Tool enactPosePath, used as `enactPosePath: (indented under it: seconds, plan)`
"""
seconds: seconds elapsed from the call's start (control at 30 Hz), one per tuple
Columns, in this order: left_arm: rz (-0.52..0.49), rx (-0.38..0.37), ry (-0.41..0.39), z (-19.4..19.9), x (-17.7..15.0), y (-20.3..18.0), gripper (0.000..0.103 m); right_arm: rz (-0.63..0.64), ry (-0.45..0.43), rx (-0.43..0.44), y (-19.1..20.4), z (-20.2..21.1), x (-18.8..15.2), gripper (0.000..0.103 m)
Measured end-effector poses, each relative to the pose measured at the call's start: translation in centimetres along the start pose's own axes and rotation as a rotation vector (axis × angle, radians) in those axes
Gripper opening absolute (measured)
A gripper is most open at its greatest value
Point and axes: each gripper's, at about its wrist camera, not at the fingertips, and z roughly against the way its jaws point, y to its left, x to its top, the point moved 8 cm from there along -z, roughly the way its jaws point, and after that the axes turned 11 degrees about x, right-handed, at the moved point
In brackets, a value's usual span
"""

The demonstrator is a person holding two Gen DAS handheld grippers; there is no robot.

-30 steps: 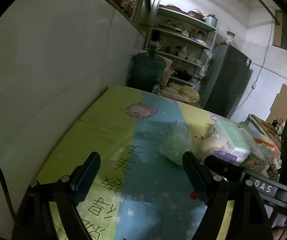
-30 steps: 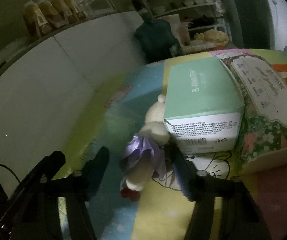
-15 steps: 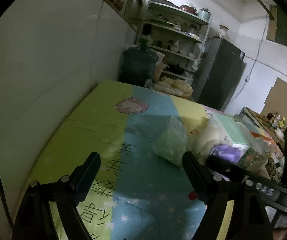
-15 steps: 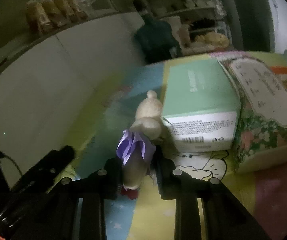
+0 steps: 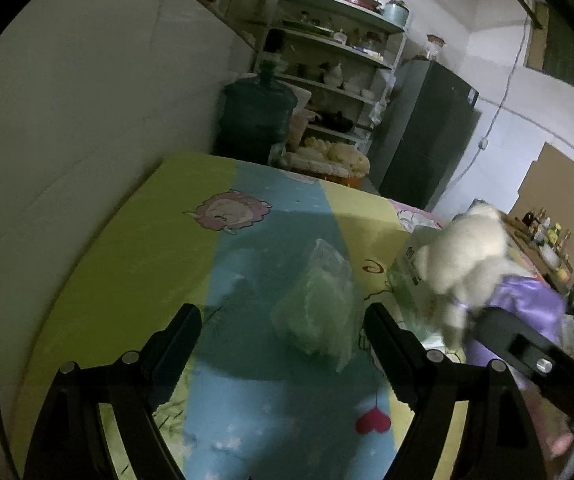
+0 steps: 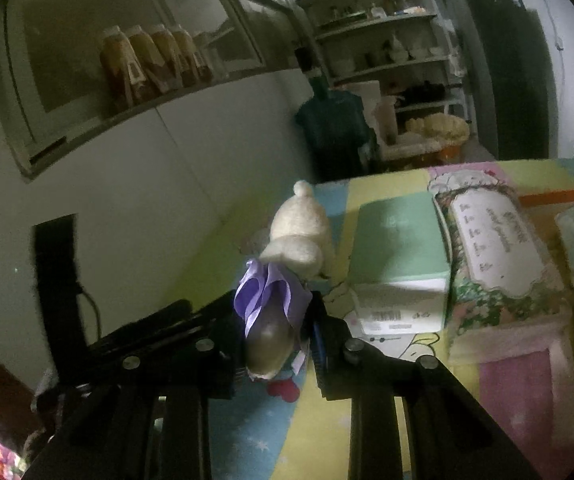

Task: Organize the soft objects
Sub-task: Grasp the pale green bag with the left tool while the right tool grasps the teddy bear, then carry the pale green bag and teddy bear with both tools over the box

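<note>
My right gripper [image 6: 275, 340] is shut on a cream plush toy [image 6: 299, 232] in a purple dress [image 6: 267, 296], held by its lower body and lifted above the patterned mat [image 6: 379, 412]. The plush also shows at the right of the left wrist view [image 5: 471, 256], blurred, with the right gripper's arm [image 5: 527, 348] beneath it. My left gripper [image 5: 279, 332] is open and empty above the mat, with a clear green plastic bag [image 5: 319, 308] lying just beyond its fingers.
A mint green box [image 6: 399, 240] lies on the mat beside a floral cushion [image 6: 495, 256]. A white wall [image 5: 87, 120] borders the mat's left side. Beyond the mat stand a large water jug [image 5: 255, 116], a shelf unit [image 5: 335, 64] and a dark fridge [image 5: 427, 136].
My right gripper closed on the plush toy and lifted it off the mat, away from the green box. My left gripper stayed open and shifted slightly.
</note>
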Motion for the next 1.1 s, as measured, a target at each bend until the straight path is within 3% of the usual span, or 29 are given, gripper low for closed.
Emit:
enactPosePath:
  seconds: [0.47, 0.63, 0.7, 0.73, 1.1]
  plan:
    - [-0.037, 0.031, 0.129, -4.5, -0.6, -1.9, 0.083, 0.017, -0.035, 0.001, -0.2, 1.9, 0.8, 0.027]
    - [-0.011, 0.017, 0.143, -4.8, -0.8, -1.5, 0.066, 0.01, -0.032, 0.003, -0.4, 2.1, 0.7, 0.027]
    - [0.002, 0.011, 0.144, -4.8, -0.8, -1.3, 0.049, 0.01, -0.032, 0.003, -0.4, 2.0, 0.8, 0.027]
    - [0.006, 0.012, 0.143, -4.9, -0.8, -1.3, 0.045, 0.01, -0.032, 0.002, -0.4, 2.0, 0.8, 0.027]
    - [0.036, -0.017, 0.122, -4.5, -0.6, -0.9, 0.04, 0.011, -0.032, 0.001, -0.4, 2.0, 0.8, 0.027]
